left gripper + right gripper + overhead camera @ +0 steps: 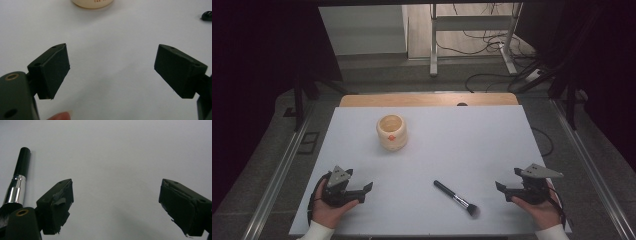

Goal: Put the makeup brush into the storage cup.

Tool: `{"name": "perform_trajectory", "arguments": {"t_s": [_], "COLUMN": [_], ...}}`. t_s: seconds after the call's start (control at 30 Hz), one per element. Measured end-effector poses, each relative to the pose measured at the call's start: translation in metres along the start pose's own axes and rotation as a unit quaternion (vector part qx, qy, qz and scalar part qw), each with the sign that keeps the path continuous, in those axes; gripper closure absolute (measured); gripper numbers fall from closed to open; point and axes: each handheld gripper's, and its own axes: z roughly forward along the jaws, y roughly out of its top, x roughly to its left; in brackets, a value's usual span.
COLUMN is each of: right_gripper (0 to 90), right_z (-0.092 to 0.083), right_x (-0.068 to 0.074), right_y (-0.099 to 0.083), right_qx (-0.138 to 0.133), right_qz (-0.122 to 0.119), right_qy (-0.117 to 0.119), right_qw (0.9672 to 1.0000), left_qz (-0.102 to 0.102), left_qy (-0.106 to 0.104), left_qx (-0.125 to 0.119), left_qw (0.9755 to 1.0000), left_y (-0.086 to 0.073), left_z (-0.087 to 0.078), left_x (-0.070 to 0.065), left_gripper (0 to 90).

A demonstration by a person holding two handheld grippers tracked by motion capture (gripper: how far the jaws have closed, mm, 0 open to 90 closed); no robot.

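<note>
Both tools idle at the near edge of the matte white table (427, 145). Left gripper (364, 192) released, blocky black jaws spread wide, nothing between them; same for the right gripper (504, 191), whose pads look frayed in its own view. Makeup brush (457, 199) lies flat between the two, nearer the right: glossy black cylindrical handle, chrome ferrule, dark fluffy bristles pointing toward the person. Cream rounded ceramic jar (392, 132), open top, stands upright farther back, left of centre, well apart from everything.
</note>
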Motion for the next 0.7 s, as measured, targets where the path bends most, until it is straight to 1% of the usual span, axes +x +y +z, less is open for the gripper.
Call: {"name": "perform_trajectory", "arguments": {"t_s": [0.2,0.3,0.47,0.5,0.7], "right_gripper": [13.3,13.3,13.4,13.4,13.4], "right_z": [0.0,0.0,0.003,0.004,0.005], "right_x": [0.001,0.005,0.01,0.012,0.01], "right_y": [-0.001,-0.001,0.003,0.002,0.002], "right_qx": [0.002,0.006,0.009,0.014,0.019], "right_qz": [-0.003,-0.008,-0.02,-0.022,-0.021], "right_qy": [0.002,0.001,0.003,0.004,0.004], "right_qw": [1.0,1.0,0.9998,0.9997,0.9996], "left_qz": [-0.003,0.0,0.005,0.004,0.005], "left_qy": [0.0,-0.004,-0.004,-0.004,-0.003], "left_qx": [-0.001,-0.004,-0.001,-0.002,0.001], "left_qw": [1.0,1.0,1.0,1.0,1.0], "left_y": [0.0,0.001,0.0,0.001,0.002], "left_z": [0.001,0.001,0.001,0.001,0.006], "left_x": [0.001,0.0,-0.001,-0.001,0.001], "left_gripper": [13.3,13.2,12.6,12.6,12.7]}}
